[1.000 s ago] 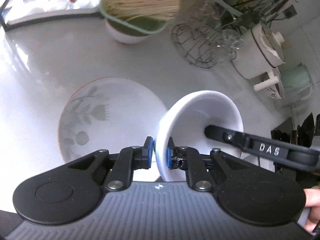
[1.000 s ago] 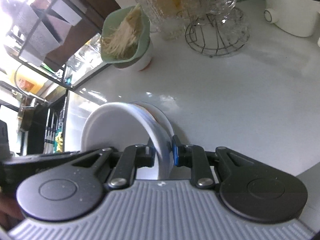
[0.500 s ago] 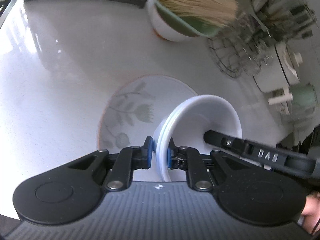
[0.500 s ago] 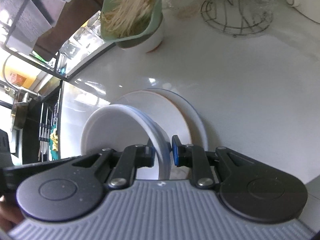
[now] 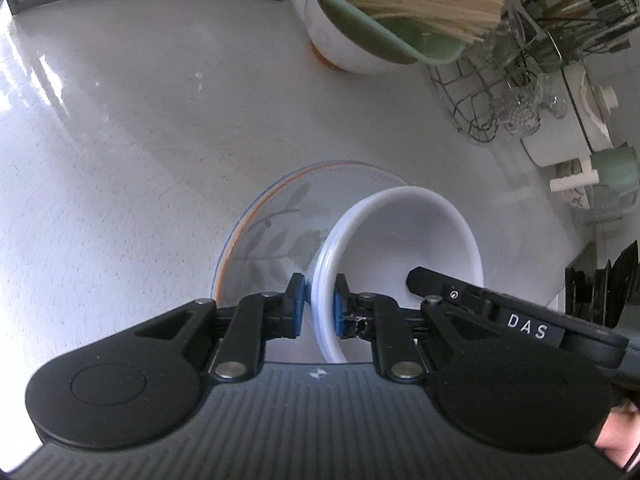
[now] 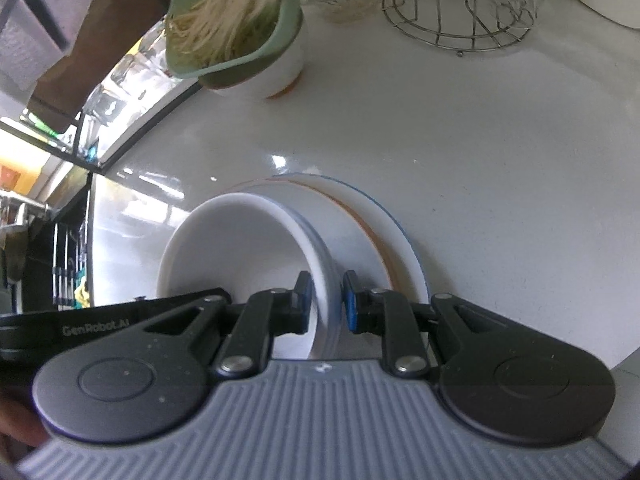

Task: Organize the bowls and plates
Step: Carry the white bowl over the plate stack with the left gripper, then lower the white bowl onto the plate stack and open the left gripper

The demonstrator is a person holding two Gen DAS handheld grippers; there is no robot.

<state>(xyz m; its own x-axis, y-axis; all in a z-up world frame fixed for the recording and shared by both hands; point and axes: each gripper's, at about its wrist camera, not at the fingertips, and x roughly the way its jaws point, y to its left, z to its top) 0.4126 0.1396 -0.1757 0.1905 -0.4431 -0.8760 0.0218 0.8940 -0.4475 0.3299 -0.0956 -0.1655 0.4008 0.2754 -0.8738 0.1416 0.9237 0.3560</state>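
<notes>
Home kitchen: white countertop (image 5: 160,120), wire rack (image 5: 476,96) with glassware, noodle container (image 5: 400,4).

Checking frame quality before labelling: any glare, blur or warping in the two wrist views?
Left wrist: sharp, glare streaks on the counter at left, strong fisheye bend at the edges. Right wrist: blown-out window light at upper left, a small highlight on the counter above the plate, the bowl soft but readable.

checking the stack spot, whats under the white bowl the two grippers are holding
Under the white bowl lies a leaf-patterned plate on the counter. Both the left gripper and right gripper clamp its rim. The bowl hides whether it touches the plate.
</notes>
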